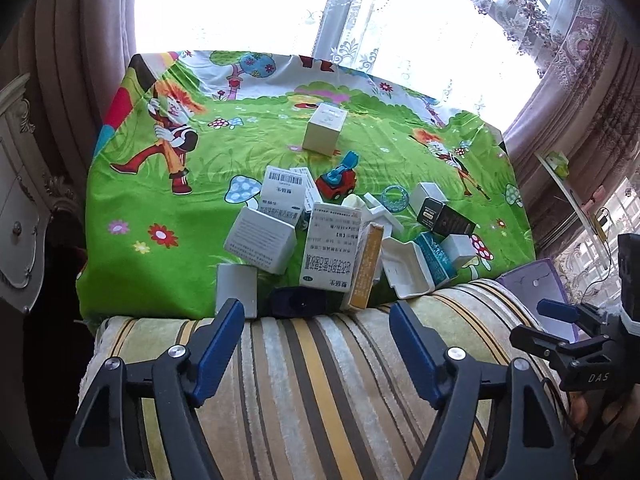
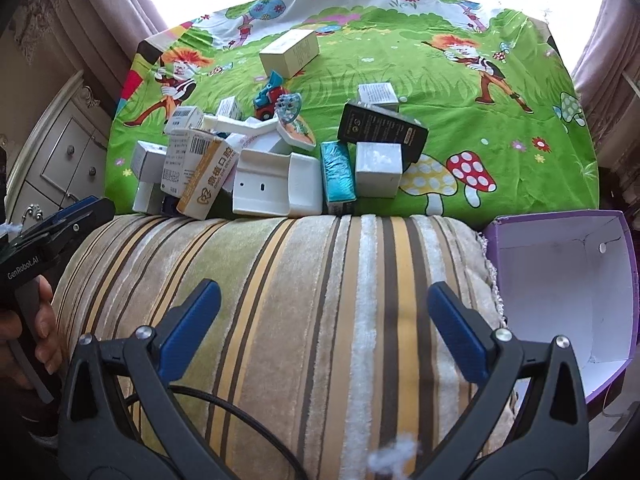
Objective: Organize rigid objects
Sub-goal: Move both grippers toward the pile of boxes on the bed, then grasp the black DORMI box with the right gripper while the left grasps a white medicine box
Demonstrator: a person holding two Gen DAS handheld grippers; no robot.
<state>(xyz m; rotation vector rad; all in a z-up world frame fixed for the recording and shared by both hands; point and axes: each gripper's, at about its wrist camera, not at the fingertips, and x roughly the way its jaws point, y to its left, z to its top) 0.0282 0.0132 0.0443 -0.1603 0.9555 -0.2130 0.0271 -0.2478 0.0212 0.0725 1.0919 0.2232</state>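
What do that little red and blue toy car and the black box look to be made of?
Toy car: apparently moulded plastic, with glossy, solid colours and rounded shapes. Black box: probably printed cardboard, with a smooth, slightly shiny face, crisp folded edges and small white print.

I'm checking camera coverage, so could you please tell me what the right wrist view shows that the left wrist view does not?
Only the right wrist view shows the inside of the purple box, which holds nothing. Only the left wrist view shows the dark blue object at the near edge of the pile. Both show the toy car, the black box and both grippers open over the striped cushion.
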